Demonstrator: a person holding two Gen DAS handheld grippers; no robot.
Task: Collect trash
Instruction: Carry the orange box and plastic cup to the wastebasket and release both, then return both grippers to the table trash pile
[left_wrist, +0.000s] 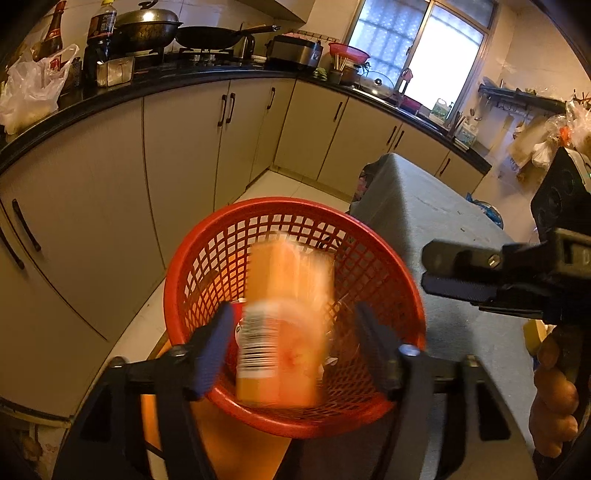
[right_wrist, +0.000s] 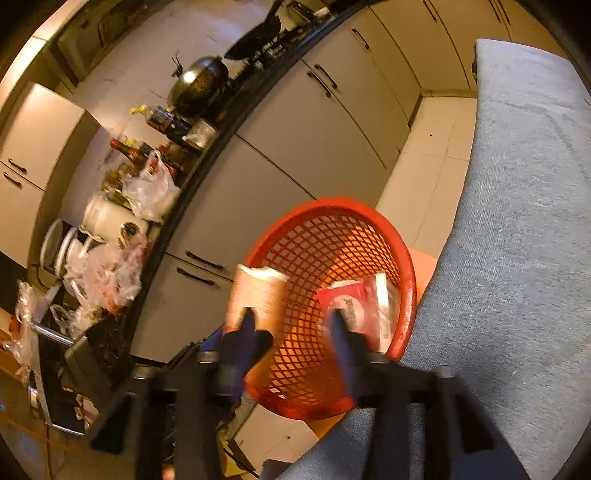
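1. The red mesh basket (left_wrist: 295, 413) is being taken as the landmark; it is being seen standing on the floor just beside the grey-covered table (left_wrist: 436, 229), with its rim close against the table's edge in the right wrist view (right_wrist: 404, 295).
2. Beyond the basket, a strip of pale floor tiles (left_wrist: 280, 184) is being left open between it and the cream cabinets (left_wrist: 184, 147); the dark countertop (left_wrist: 177, 79) above them is being crowded by a lidded wok (left_wrist: 147, 26), bottles and a white plastic bag (left_wrist: 29, 92).
3. An orange packet (left_wrist: 284, 317), blurred, is being seen over the basket's mouth between the fingers of the left gripper (left_wrist: 295, 347); the jaws are spread wide and whether the packet is being touched cannot be told.
4. The right gripper (left_wrist: 454, 273) is being held above the table to the right of the basket; in the left wrist view its jaws look nearly together, in its own view (right_wrist: 291, 347) they are spread, so its state cannot be told.
5. Only the right wrist view is showing a red wrapper (right_wrist: 347, 299) lying inside the basket against the wall on the table side.
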